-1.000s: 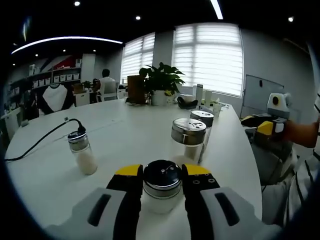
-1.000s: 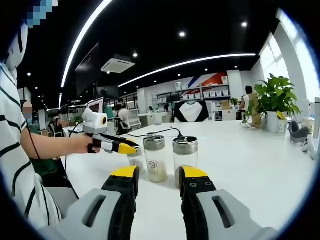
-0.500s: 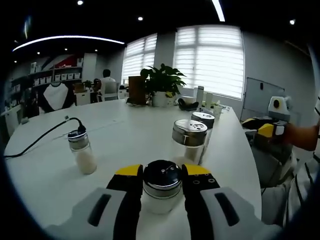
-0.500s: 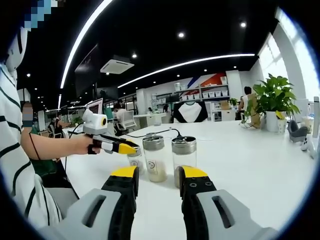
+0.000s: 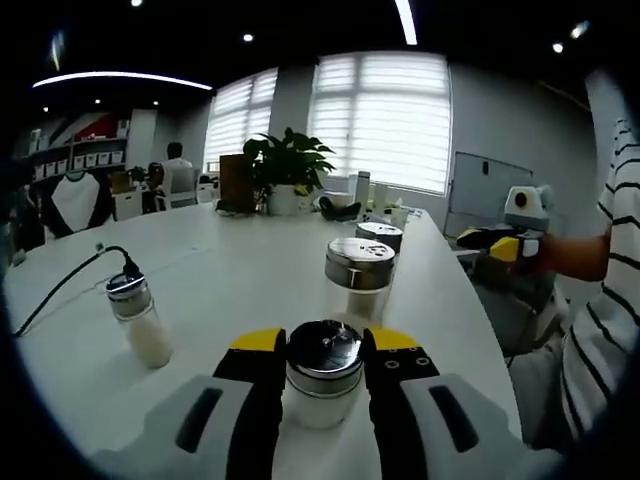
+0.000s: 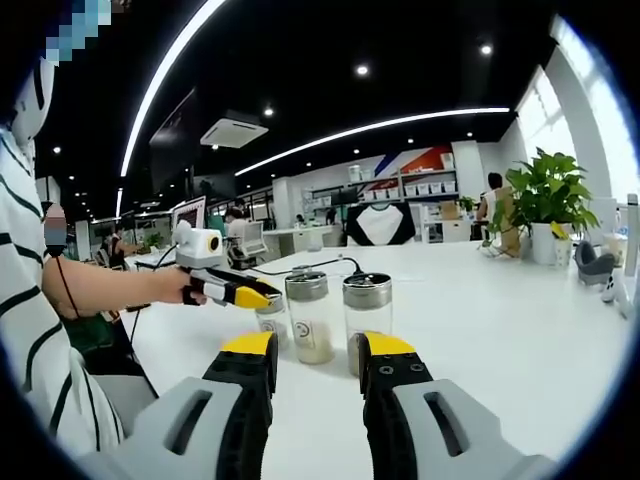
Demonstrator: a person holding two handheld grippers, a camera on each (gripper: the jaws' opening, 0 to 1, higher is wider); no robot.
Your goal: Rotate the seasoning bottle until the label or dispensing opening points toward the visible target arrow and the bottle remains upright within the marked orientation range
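On the near edge of the white table (image 5: 250, 280), your left gripper (image 5: 325, 365) pinches the upright seasoning bottle (image 5: 323, 372); its label is hidden, no arrow discernible. Since a moment ago, your view has swung right. Your right gripper (image 6: 312, 365) stays spread, holding nothing.

You're at a white table (image 5: 250, 270) in an open office. Blinds (image 5: 375, 115) bright ahead, dark ceiling with strip lights (image 6: 175, 55).
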